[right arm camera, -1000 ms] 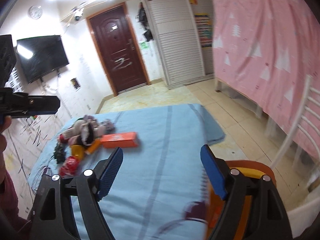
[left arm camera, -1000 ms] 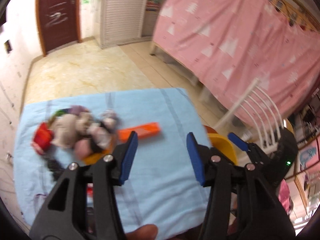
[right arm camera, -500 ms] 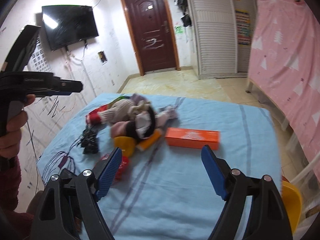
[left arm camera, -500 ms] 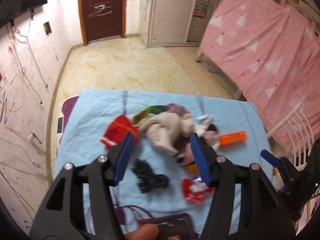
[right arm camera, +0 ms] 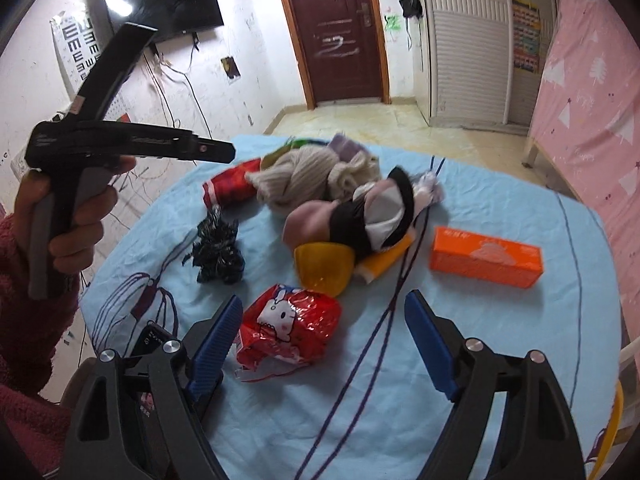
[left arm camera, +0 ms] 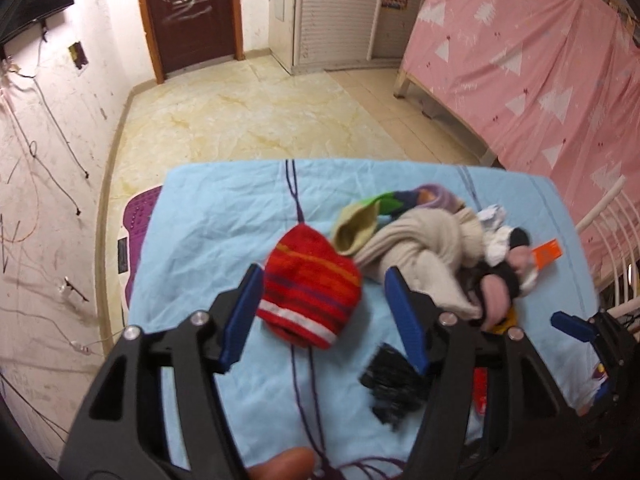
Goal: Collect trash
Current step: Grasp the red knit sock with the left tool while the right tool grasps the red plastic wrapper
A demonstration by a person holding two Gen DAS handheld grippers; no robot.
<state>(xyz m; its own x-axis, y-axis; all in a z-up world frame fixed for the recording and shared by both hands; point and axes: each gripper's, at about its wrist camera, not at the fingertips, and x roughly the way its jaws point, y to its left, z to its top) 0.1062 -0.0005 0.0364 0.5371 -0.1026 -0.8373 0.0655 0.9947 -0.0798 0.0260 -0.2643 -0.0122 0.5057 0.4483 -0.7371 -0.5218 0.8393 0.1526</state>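
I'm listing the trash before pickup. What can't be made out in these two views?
- Orange box: left view, mostly hidden behind the sock pile.
- Black wad: left view, blurred, partly behind the left gripper, whose jaws are opening.
- Dark device: right view, cut off by the right gripper.

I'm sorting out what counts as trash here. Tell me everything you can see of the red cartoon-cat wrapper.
The red wrapper is a shiny, crinkled plastic bag printed with a white cartoon cat, its clear torn edge splayed at the bottom. It lies flat and loose on the light blue cloth, just in front of the yellow bowl and right of the crumpled black bag. It sits beside the right claw's near pad; nothing grips it.
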